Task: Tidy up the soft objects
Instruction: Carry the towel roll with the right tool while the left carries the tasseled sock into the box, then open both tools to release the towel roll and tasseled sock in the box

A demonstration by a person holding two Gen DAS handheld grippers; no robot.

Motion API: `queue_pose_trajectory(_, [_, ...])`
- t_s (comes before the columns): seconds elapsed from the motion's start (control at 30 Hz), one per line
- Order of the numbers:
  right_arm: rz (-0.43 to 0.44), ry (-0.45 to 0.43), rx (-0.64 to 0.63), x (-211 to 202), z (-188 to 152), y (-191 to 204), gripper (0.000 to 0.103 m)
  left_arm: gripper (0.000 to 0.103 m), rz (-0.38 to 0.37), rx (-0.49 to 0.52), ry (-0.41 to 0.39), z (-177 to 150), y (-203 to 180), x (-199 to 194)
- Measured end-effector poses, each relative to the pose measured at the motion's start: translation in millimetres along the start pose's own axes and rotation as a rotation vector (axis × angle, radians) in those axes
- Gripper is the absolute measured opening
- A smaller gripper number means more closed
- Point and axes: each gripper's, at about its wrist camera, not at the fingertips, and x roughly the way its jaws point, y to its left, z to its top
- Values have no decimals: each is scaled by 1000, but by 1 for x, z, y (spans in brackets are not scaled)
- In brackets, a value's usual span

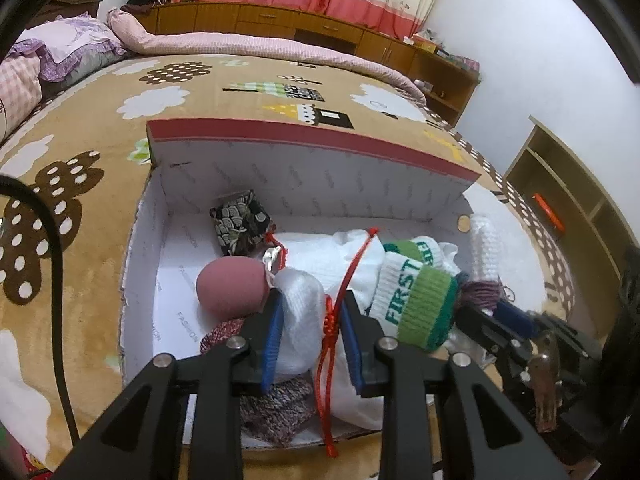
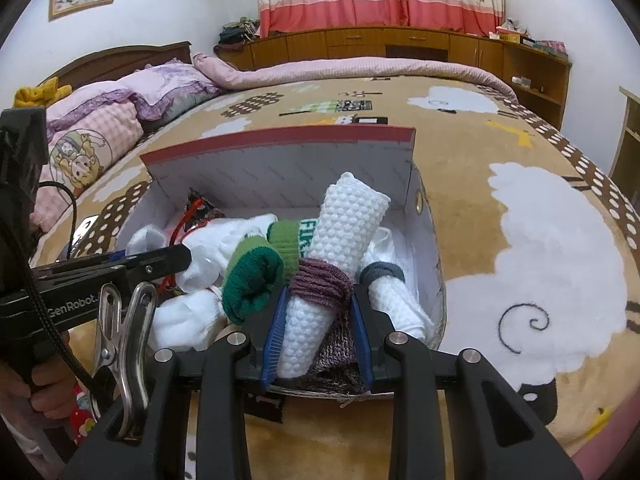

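A white shoebox with a red-edged lid lies open on the bed. My left gripper is shut on a white soft bundle that has a red cord draped over it, low over the box. My right gripper is shut on a rolled white waffle cloth bound by a purple knit band, over the box's right side. Between the two lies a green-cuffed white sock. A pink egg-shaped sponge and a black patterned pouch rest in the box.
The box sits on a tan cartoon blanket. Pillows and a rolled pink quilt lie at the far side. A black cable hangs at left. A person's hand holds the left gripper, with a metal clip beside it.
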Motion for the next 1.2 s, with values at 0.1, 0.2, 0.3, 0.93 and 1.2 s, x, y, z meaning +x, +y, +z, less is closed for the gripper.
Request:
queue_pose_trajectory(0.1, [0,8,10,2,0,-1,32,30,9,12,-5,-1,-2,0])
queue_pose_trajectory(0.2, [0,7,14,1,0,-1,35,38,15,20,-5,-2,-5,-2])
queue_pose_trajectory(0.3, [0,-1,15,-1,0,0,39,48,20,22,-4,-1,-6,-4])
queue_pose_trajectory(0.93, [6,-109,12,-45,-4,12,53,70,87,37,-51,-7,-12,-43])
queue_pose_trajectory(1.2, [16,-125,30,-65,-15,21,53,71,123,34,-57,-22,-12,-62])
